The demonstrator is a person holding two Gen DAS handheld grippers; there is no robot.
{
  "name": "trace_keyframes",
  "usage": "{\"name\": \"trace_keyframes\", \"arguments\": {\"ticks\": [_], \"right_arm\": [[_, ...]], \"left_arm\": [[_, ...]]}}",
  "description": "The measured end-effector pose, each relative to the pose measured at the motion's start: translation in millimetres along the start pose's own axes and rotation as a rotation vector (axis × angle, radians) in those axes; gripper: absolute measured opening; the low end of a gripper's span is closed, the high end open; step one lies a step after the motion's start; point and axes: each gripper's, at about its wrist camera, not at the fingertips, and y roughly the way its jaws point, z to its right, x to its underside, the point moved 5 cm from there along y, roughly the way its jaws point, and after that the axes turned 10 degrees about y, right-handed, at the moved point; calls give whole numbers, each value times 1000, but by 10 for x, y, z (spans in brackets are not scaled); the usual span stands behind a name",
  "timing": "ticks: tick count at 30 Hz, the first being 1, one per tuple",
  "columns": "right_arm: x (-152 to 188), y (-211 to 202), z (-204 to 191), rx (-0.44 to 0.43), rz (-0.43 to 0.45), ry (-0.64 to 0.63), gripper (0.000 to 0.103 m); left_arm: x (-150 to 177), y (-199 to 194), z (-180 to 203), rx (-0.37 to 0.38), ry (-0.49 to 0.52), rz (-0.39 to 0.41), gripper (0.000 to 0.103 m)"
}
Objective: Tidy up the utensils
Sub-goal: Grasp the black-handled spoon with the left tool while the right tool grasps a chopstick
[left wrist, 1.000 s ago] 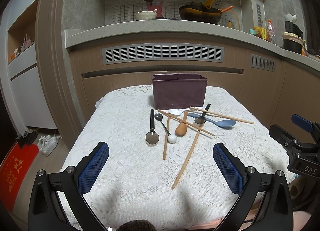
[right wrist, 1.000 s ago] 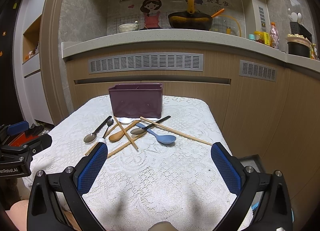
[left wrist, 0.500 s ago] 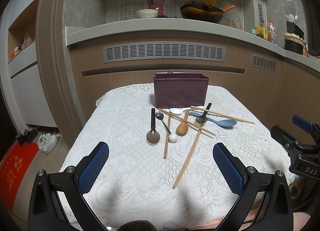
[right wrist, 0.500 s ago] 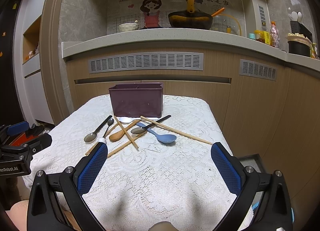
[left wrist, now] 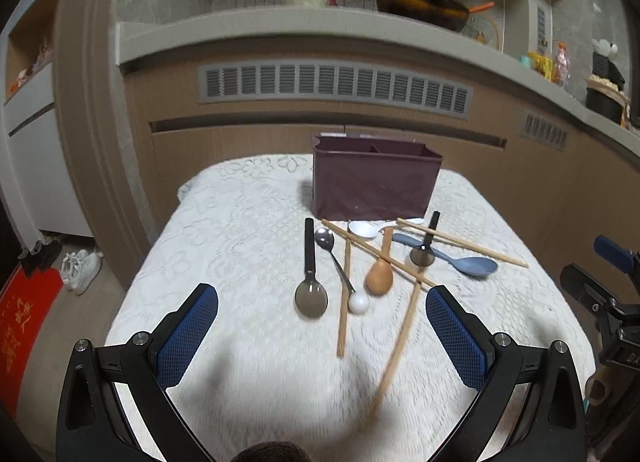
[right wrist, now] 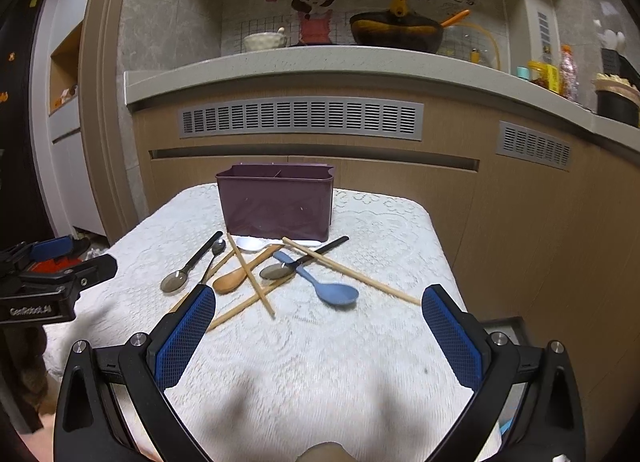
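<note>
Hovering over the table's near edge, the left gripper [left wrist: 322,328] and right gripper [right wrist: 318,326] both have jaws spread wide, pinching nothing. Ahead, spoons [left wrist: 311,296] and chopsticks [left wrist: 400,346] lie crossed mid-table on the lace tablecloth [right wrist: 360,350], just before the purple utensil holder [left wrist: 374,185] near the far edge.

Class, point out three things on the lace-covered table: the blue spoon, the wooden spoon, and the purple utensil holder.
blue spoon [right wrist: 338,294], right wrist view, on its bowl.
wooden spoon [left wrist: 379,278], left wrist view, on its bowl.
purple utensil holder [right wrist: 276,205], right wrist view, on its front wall.
</note>
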Motion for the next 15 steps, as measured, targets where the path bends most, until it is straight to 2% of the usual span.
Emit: {"name": "trace_keyframes", "arguments": {"ticks": [6, 10, 15], "right_arm": [[-165, 541, -58, 15, -69, -99, 103], [-220, 1012, -18, -3, -157, -109, 103], [-146, 1596, 12, -20, -261, -160, 102]], "left_arm": [[-192, 522, -68, 42, 40, -73, 103], [-327, 838, -124, 80, 62, -97, 103], [-392, 1168, -222, 94, 73, -125, 103]]}}
